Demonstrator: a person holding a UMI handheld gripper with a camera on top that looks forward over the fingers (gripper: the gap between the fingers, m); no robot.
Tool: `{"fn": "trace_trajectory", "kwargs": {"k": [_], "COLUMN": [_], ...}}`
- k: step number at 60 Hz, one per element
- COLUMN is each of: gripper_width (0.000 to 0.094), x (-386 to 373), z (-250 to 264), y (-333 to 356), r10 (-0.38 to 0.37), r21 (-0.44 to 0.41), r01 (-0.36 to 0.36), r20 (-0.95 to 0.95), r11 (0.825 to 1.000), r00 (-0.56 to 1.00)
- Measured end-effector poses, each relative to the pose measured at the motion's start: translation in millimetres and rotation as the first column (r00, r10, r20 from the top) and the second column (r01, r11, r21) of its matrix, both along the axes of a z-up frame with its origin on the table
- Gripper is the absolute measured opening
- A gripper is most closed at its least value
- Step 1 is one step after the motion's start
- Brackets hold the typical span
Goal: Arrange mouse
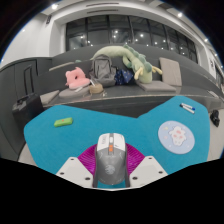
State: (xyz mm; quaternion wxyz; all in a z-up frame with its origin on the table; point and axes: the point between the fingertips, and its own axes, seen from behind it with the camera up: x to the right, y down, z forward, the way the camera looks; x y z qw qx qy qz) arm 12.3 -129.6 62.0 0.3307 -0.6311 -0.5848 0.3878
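Item: mouse [110, 158], grey, pinched between the pads of the hand-held gripper [110, 172]. Step: carrying. Next: set down on blue mat [60, 140] ahead, squared.

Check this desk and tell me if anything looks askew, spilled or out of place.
Nothing stands out. The mouse sits straight between the gripper fingers on the blue mat. A small green item and a round white object lie loose on the mat, neither spilled nor visibly damaged. Plush toys are piled beyond the desk.
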Motion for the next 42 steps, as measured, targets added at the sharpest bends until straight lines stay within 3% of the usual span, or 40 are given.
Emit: {"fn": "trace_trajectory", "kwargs": {"k": [6,16,22,28,38,42], "gripper_width": [0.0356,0.0356,0.0355,0.0363,0.0378,0.0430], "x": [-10,-44,-63,-70,-73,-76], "z": [56,97,67,-1,-81,-86], "y": [38,152,226,267,291,293], "r10": [-0.017,-0.129,-0.212,-0.245,-0.240,-0.233], "r21": [0.034,0.082,0.096,0.041,0.035,0.021], "r01": [0.020,0.142,0.220,0.245,0.238,0.232], "r20": [-0.088,-0.139,-0.089,0.010,0.145,0.124], "r11": [0.999,0.987,0.971,0.969,0.971,0.972], "r00": [0.996,0.982,0.973,0.969,0.960,0.965]}}
